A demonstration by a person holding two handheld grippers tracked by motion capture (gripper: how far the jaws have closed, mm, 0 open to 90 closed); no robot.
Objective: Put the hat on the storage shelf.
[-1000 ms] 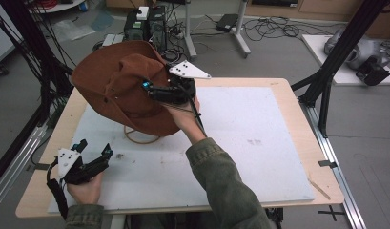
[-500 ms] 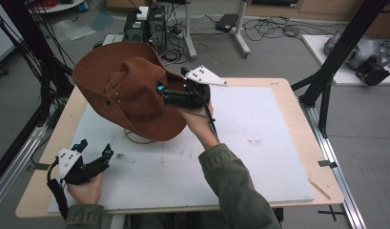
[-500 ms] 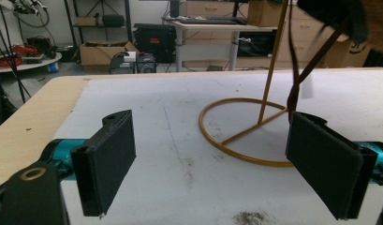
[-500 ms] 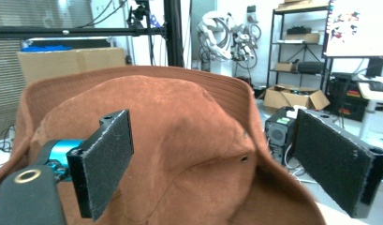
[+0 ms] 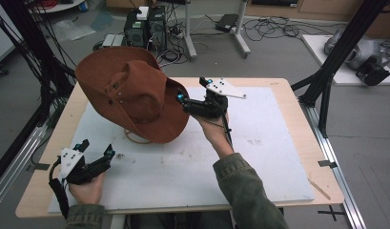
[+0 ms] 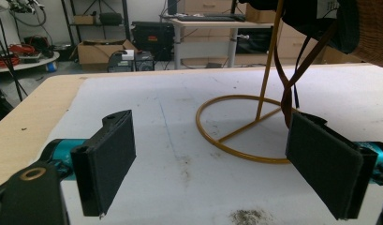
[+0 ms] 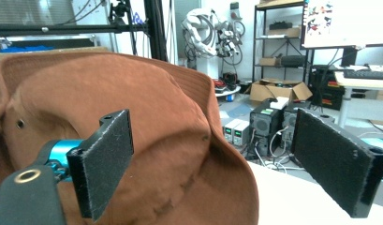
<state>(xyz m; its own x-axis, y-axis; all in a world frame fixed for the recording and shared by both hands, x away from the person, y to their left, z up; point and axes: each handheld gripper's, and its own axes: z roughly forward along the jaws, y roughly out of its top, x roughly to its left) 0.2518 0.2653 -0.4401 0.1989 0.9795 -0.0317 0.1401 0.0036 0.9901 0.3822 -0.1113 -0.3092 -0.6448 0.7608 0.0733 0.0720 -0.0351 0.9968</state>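
Oddly, nothing readable shows on the brown cowboy hat [image 5: 130, 98], perched tilted on a yellow wire stand [image 6: 240, 126] on the white-matted counter [image 5: 278, 157]. Right claw [image 5: 188, 102], jaws wide, sits just beside its brim. Left claw [image 5: 95, 155], wide too, rests well apart, near the counter's front edge.

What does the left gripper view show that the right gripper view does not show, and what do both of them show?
The left gripper view alone shows the yellow wire stand with its ring base flat on the white mat, and the dark cords that hang down beside its upright rod. The right gripper view alone shows the top side of the brown hat, its crown and brim, with computer towers on the floor behind. Both views show a pair of black jaws standing apart with nothing between them, and part of the hat: the left gripper view catches just its underside at the top right.
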